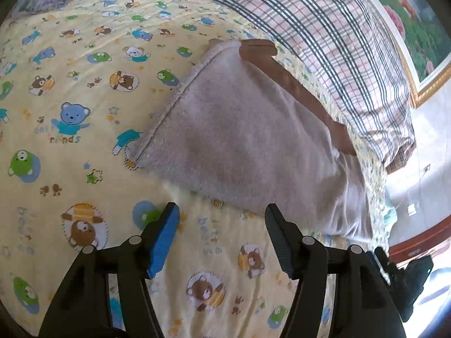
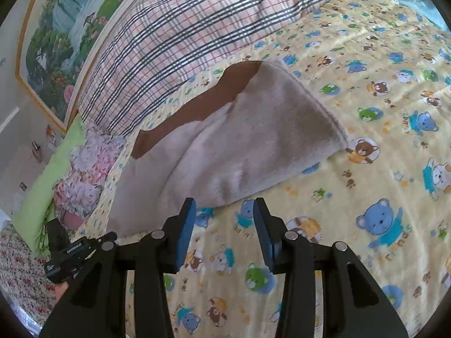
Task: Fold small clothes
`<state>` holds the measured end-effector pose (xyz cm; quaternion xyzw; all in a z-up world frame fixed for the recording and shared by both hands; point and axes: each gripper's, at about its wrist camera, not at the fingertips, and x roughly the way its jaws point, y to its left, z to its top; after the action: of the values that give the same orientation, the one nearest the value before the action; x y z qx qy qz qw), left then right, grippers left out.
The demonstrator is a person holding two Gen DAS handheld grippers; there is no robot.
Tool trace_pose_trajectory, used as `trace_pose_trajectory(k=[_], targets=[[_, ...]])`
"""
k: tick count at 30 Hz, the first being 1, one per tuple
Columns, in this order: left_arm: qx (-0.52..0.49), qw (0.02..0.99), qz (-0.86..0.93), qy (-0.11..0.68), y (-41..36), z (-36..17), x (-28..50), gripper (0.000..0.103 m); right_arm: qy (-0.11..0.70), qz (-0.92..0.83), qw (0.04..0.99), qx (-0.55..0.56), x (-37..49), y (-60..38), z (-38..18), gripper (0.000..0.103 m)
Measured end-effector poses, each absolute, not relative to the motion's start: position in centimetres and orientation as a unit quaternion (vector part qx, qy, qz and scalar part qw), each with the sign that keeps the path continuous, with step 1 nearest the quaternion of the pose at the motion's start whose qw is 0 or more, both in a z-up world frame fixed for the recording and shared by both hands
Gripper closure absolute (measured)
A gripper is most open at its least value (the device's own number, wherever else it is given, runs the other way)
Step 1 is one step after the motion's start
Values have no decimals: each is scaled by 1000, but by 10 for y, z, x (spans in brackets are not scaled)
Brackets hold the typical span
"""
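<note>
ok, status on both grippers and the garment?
Left gripper open, empty. Right gripper open, empty, short of the hem. Grey fleece garment with brown band lies on bear-print sheet. Nothing in the way.

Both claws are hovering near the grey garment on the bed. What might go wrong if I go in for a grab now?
1. Neither the left claw nor the right claw is over the garment yet; closing now may pinch only the bear sheet.
2. The garment looks already doubled over, so a deep bite may lift only the top layer or undo the fold.
3. The brown band lies close to the plaid quilt; dragging that way could snag it.
</note>
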<state>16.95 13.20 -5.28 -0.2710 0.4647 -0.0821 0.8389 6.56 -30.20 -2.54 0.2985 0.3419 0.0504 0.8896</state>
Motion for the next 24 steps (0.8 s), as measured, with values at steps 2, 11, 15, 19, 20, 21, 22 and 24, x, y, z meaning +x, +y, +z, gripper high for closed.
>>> trace_pose_trajectory(k=[2,11,15,19,20,21,22,24], targets=[[-282,838,-80,460,132,-53,177,37,343,54,890,295,67,-299,-25,59],[-301,844,-55,440,131,-57,214,34,346,60,888,296,69,-293,-25,59],[-312,845,-51,431,131,-59,227,34,350,61,886,297,70,-293,-27,59],[-337,840,-41,422,136,-61,239,34,351,59,885,300,70,-294,-29,59],[-340,840,-39,421,137,-61,242,34,351,59,885,301,70,-294,-29,59],[-340,841,-35,420,136,-61,245,36,352,58,884,302,70,-295,-29,59],[-337,842,-32,421,134,-60,249,36,352,58,883,304,71,-297,-30,59],[-327,846,-29,420,129,-58,255,39,353,58,883,305,72,-299,-29,59]])
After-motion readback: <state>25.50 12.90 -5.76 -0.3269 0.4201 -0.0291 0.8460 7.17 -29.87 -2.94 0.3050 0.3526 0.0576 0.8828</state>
